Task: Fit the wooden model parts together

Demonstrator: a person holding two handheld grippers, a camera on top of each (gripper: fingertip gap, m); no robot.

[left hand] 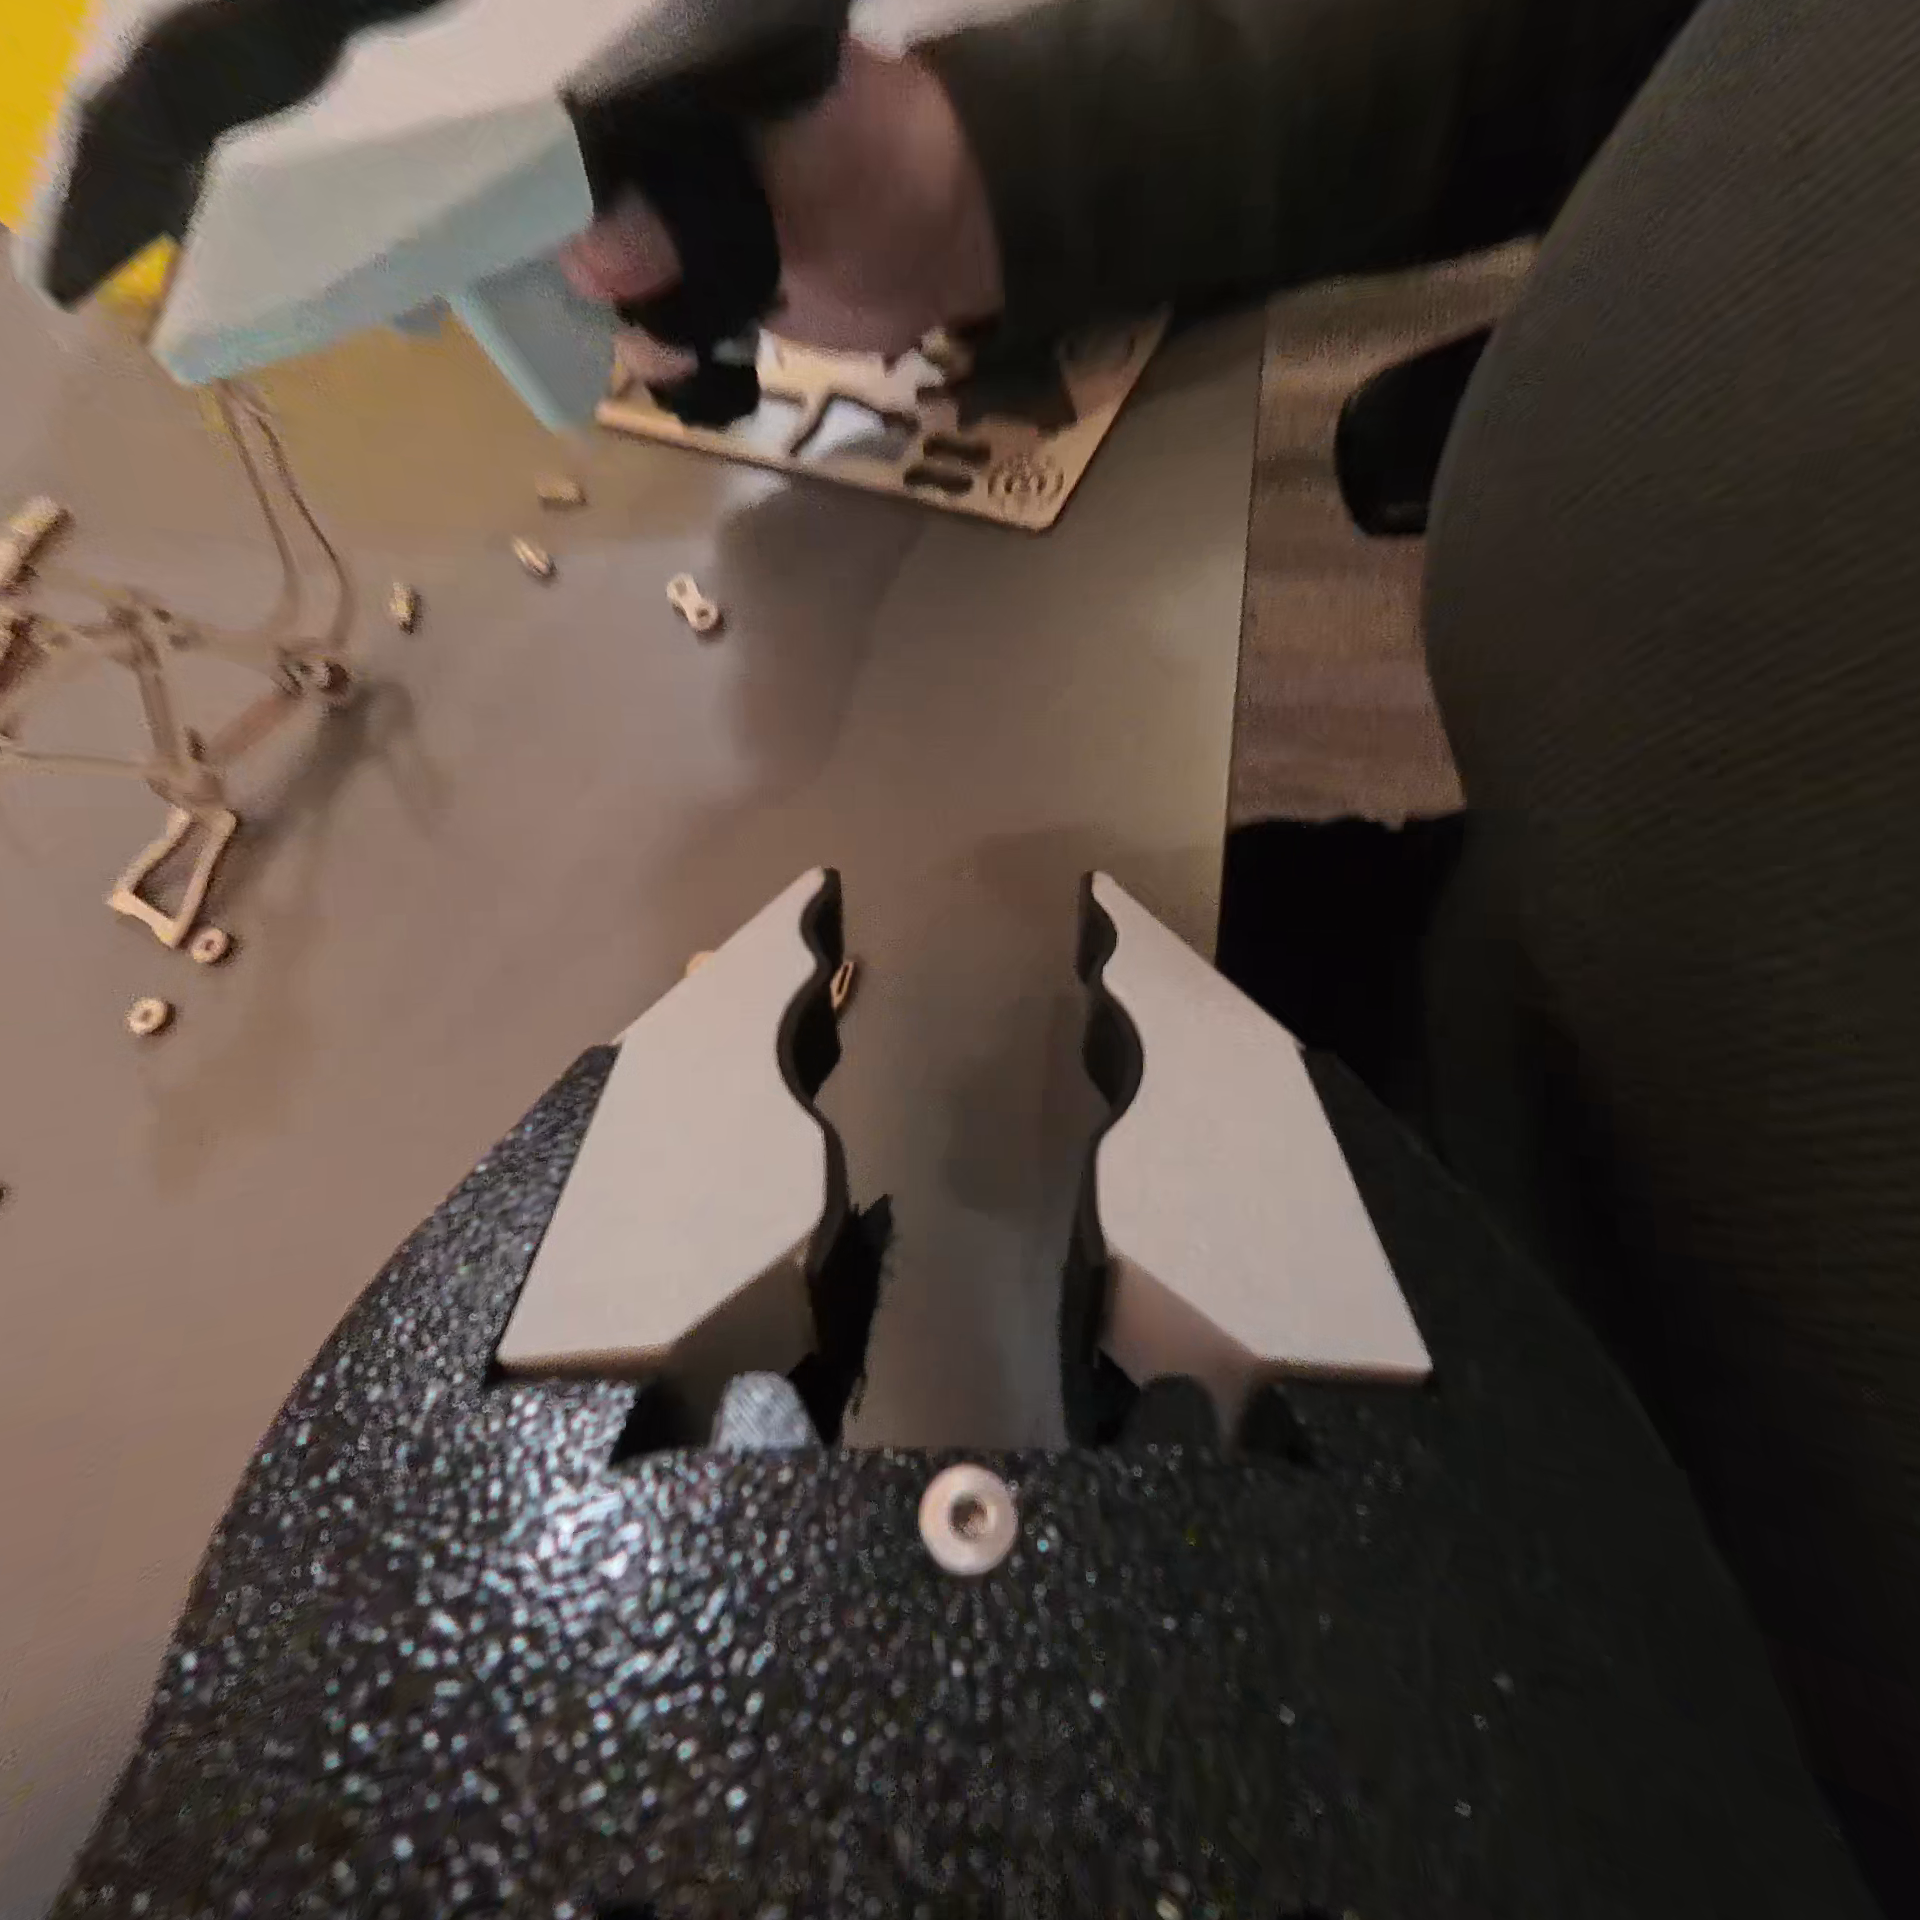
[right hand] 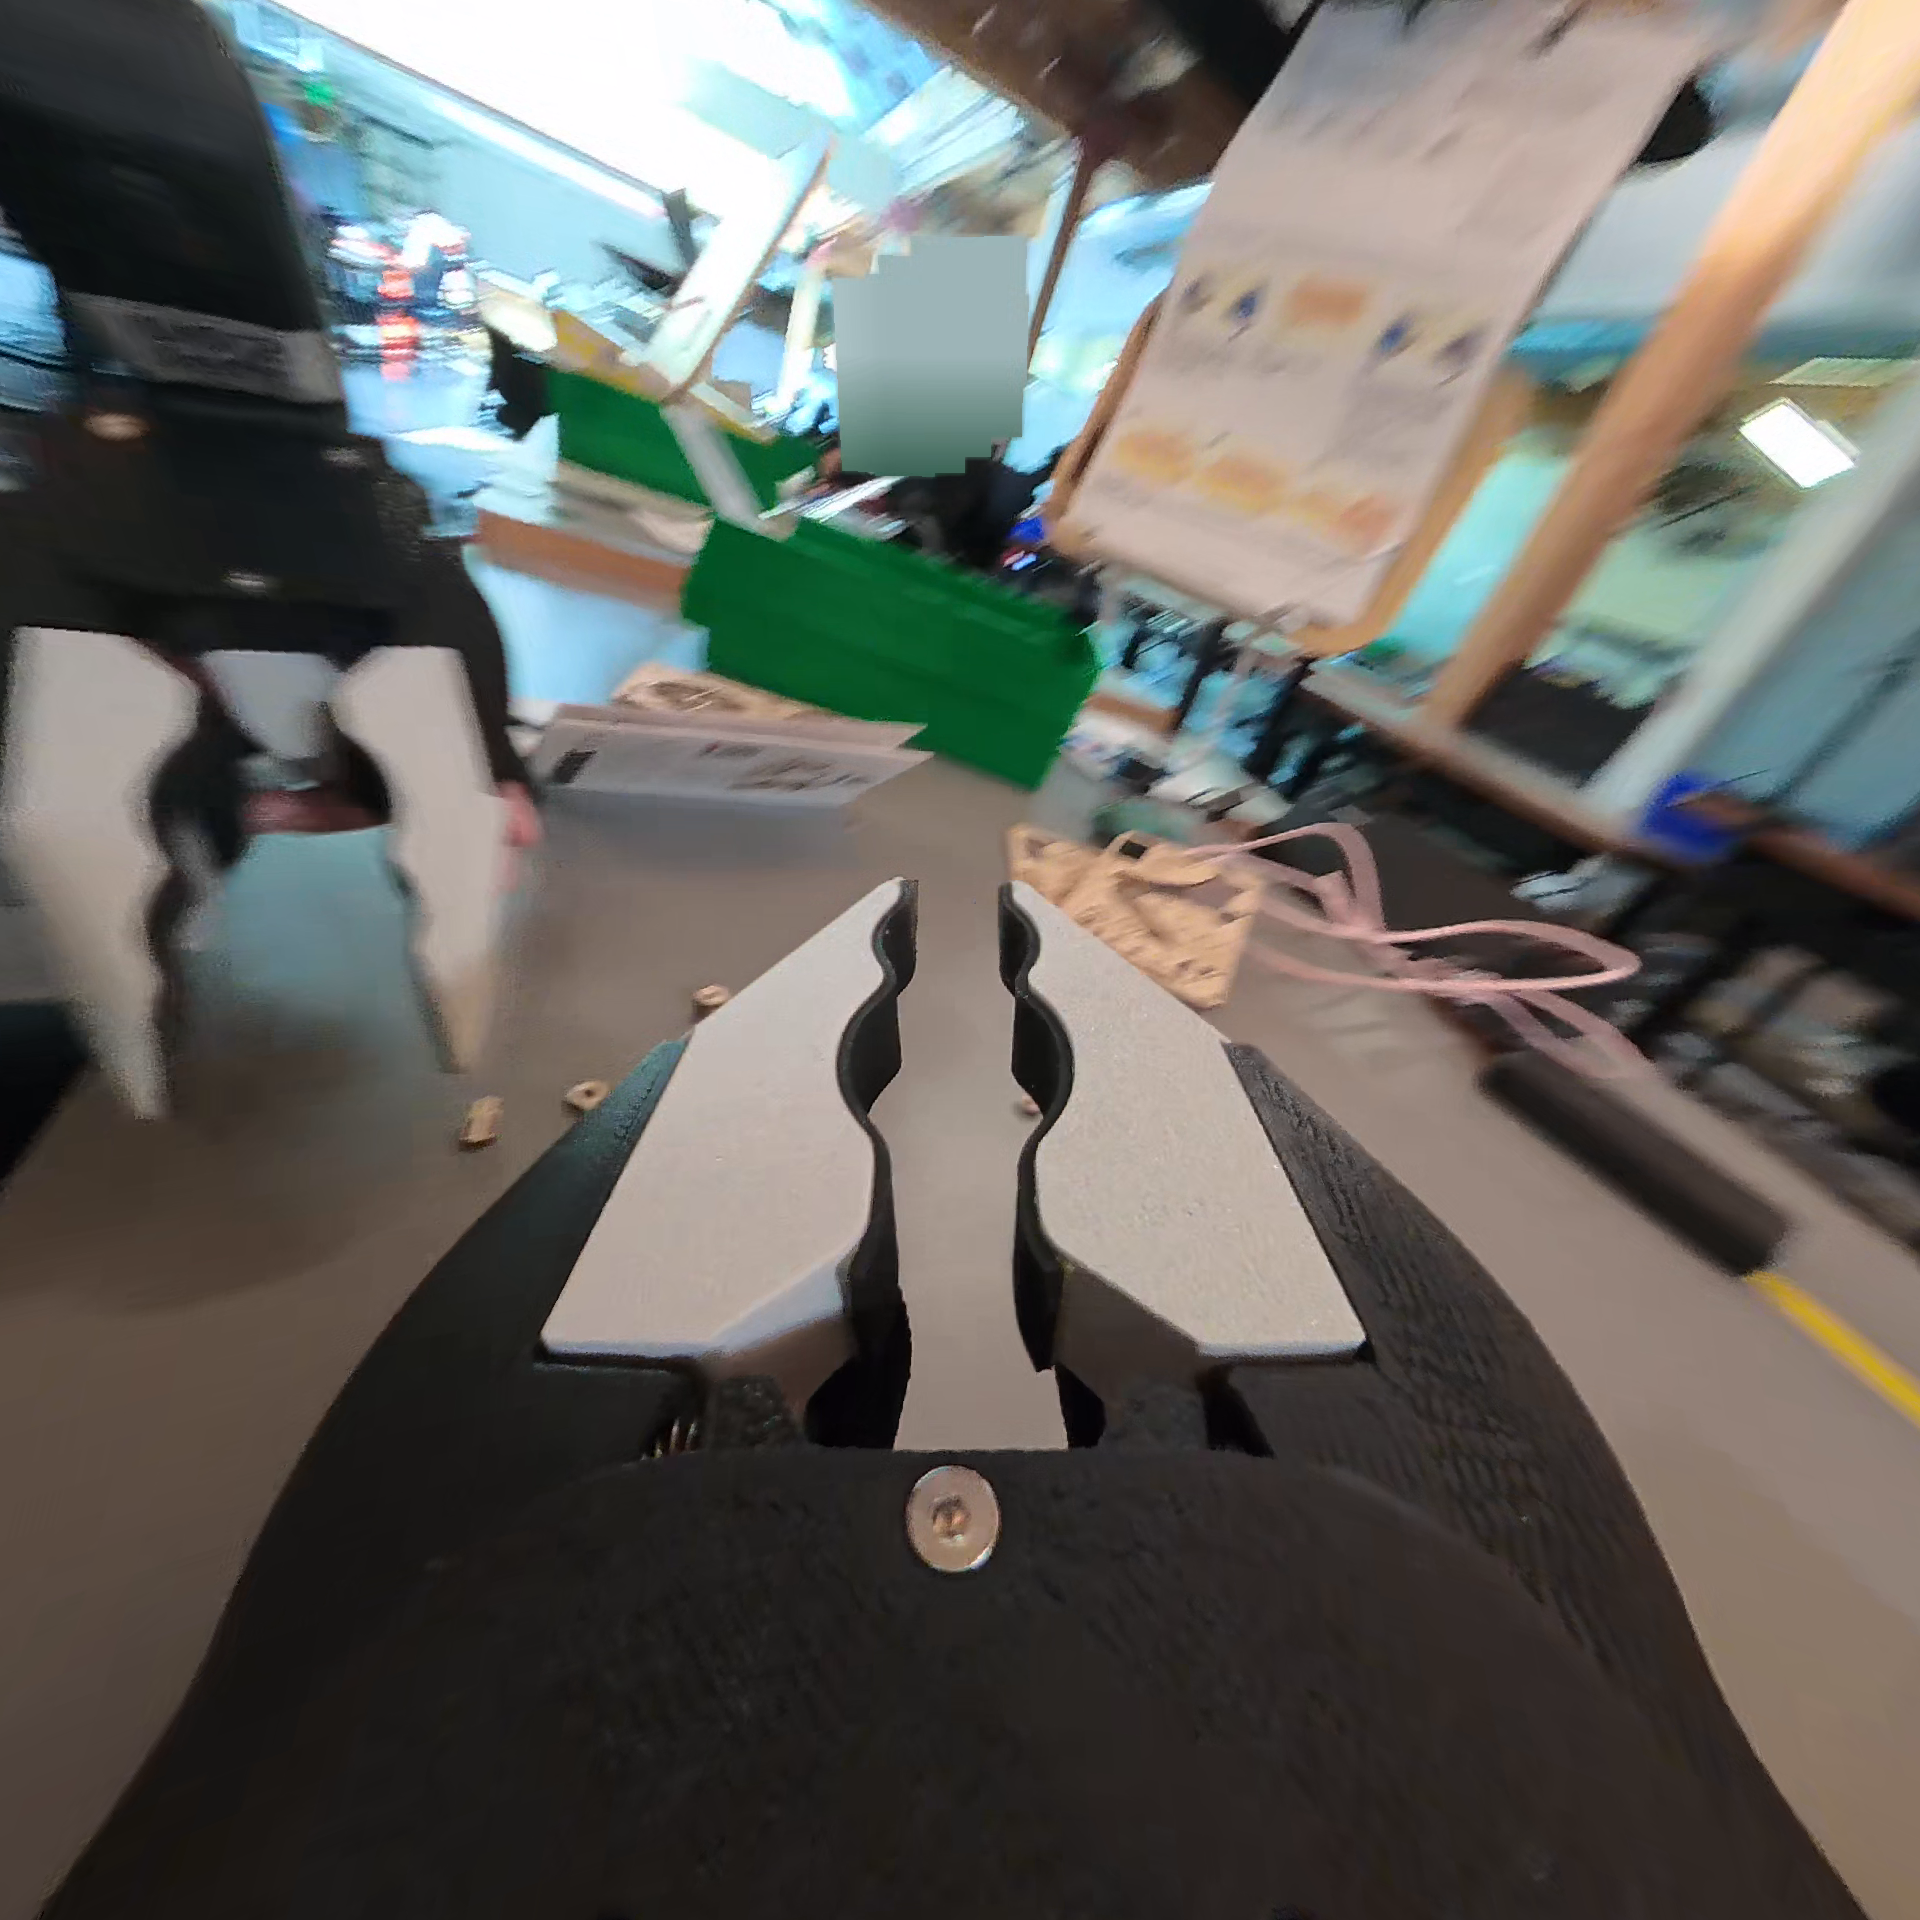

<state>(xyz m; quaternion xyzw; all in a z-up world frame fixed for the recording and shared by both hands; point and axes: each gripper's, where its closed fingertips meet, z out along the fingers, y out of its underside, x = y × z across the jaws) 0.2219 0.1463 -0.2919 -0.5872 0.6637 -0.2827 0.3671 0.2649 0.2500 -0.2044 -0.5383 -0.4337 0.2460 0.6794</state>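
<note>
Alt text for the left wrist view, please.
The open, empty left gripper hovers over a grey table scattered with small wooden parts. Farther off, a hand holds the right gripper above a wooden sheet.

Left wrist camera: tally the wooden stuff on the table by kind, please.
Punched-out wooden sheet: 1
Part-built wooden model: 1
Small loose wooden pieces in plain view: 6
Total: 8, plus a partly hidden sliver beside the left hand-held gripper.
</note>
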